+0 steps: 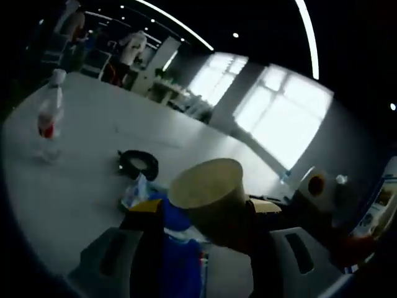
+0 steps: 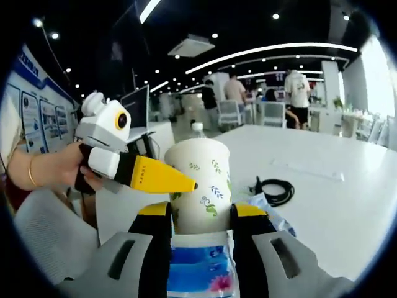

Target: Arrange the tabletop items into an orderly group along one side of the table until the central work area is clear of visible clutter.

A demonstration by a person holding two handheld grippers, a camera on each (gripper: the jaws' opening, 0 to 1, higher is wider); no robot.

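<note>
The paper cup (image 2: 201,186) is the thing to start from. It is white with little green leaves on it, and it stands upright between the two jaws of the right gripper (image 2: 202,214). Both jaws press on its sides, so this gripper is clamped on the cup. Right under the cup lies a blue and white packet (image 2: 198,270), between the jaws.

The left gripper (image 2: 186,184) comes in from the left of the cup in the right gripper view. A hand (image 2: 59,169) holds it, and its yellow pointed tip touches the side of the cup or sits just beside it. I cannot tell if its jaws are apart or together.

In the left gripper view the cup (image 1: 211,202) looks tilted, and we see its round bottom. It is very close, above this gripper's jaws (image 1: 195,248). A blue packet (image 1: 177,248) lies just beside it on the white table (image 1: 80,167).

Past the cup, a coiled black cable (image 2: 276,189) lies on the table (image 2: 347,198). A small crumpled wrapper (image 1: 135,192) is between the cable (image 1: 139,164) and the cup. A clear water bottle (image 1: 49,115) with a red label stands well apart from the cup, near the far edge of the table.

People (image 2: 298,90) stand far behind the cup.
</note>
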